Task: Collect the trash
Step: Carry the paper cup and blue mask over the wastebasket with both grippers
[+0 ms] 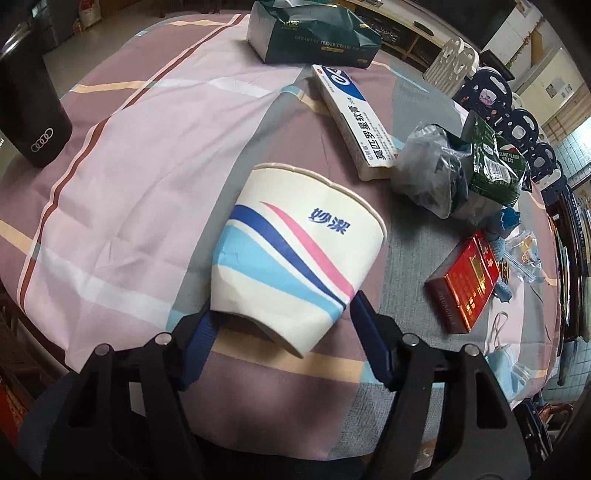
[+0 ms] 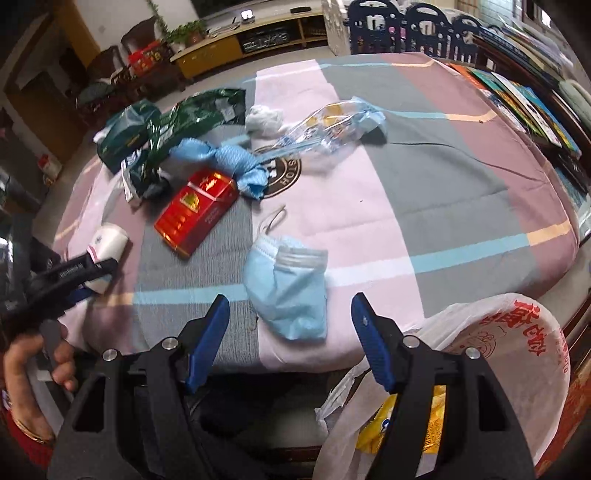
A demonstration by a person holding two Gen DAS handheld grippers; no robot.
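My left gripper (image 1: 284, 310) is shut on a white paper cup (image 1: 295, 254) with blue and pink waves, held on its side just above the table; the cup also shows in the right wrist view (image 2: 107, 242). My right gripper (image 2: 290, 306) is open and empty over a crumpled blue face mask (image 2: 291, 288) near the table's front edge. A white plastic bag with red print (image 2: 498, 354) hangs open at the table edge under my right gripper, with yellow wrappers inside.
A red cigarette box (image 2: 197, 212), blue cloth (image 2: 229, 162), green wrappers (image 2: 192, 118), clear plastic packaging (image 2: 332, 125) and a white tissue ball (image 2: 264, 120) lie on the checked tablecloth (image 2: 443, 184). A black tumbler (image 1: 31, 107), tissue pack (image 1: 314, 33) and ointment box (image 1: 354, 118) stand farther off.
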